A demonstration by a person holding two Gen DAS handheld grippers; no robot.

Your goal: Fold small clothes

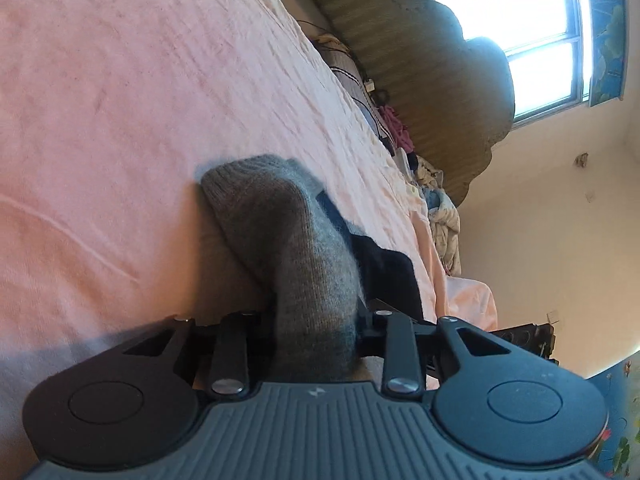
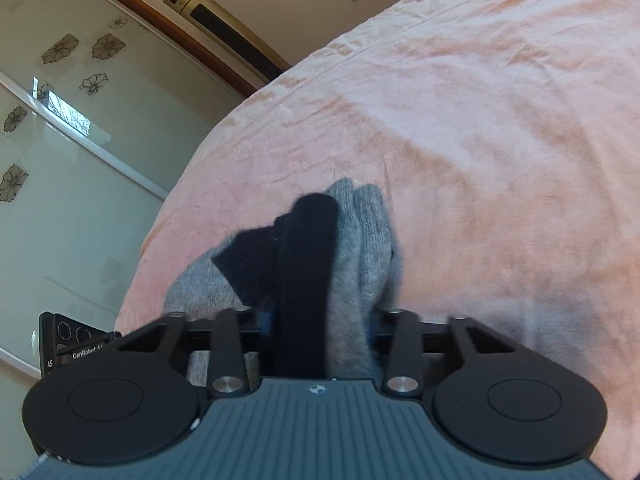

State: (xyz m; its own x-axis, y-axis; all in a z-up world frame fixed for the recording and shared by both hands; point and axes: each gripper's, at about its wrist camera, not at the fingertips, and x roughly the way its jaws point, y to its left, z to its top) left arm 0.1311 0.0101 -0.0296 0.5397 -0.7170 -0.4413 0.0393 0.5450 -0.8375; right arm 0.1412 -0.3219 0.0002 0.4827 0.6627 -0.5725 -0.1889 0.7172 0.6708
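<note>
Knit fabric fills the jaws of both grippers. In the left wrist view, the left gripper (image 1: 316, 320) is nearly closed and pinches a grey sock (image 1: 280, 232); the sock bunches thickly between the jaws and reaches forward, its rounded end touching the pink bedsheet (image 1: 140, 100). A black band (image 1: 384, 268) of the same sock, or of a second one (it is not clear which), lies along the sock's right side, just beside the jaws. The fingertips themselves are hidden by the wool.

In the right wrist view, the right gripper (image 2: 324, 328) is likewise nearly closed and clamps grey sock fabric (image 2: 368, 248) together with a black strip (image 2: 308, 272) that runs straight up between the jaws. More grey fabric spills to the left of the jaws, with a black patch over it. The picture is slightly blurred around the cloth.

The sheet is wrinkled and covers a wide bed. In the left view, a padded headboard (image 1: 440, 80) with a scalloped edge stands at the far side, a heap of mixed clothes (image 1: 436, 204) lies along the bed's edge below it, and a bright window (image 1: 532, 32) sits beyond. In the right view, sliding doors with flower prints (image 2: 72, 128) stand past the bed, next to a tall gold-coloured column appliance (image 2: 224, 24).
</note>
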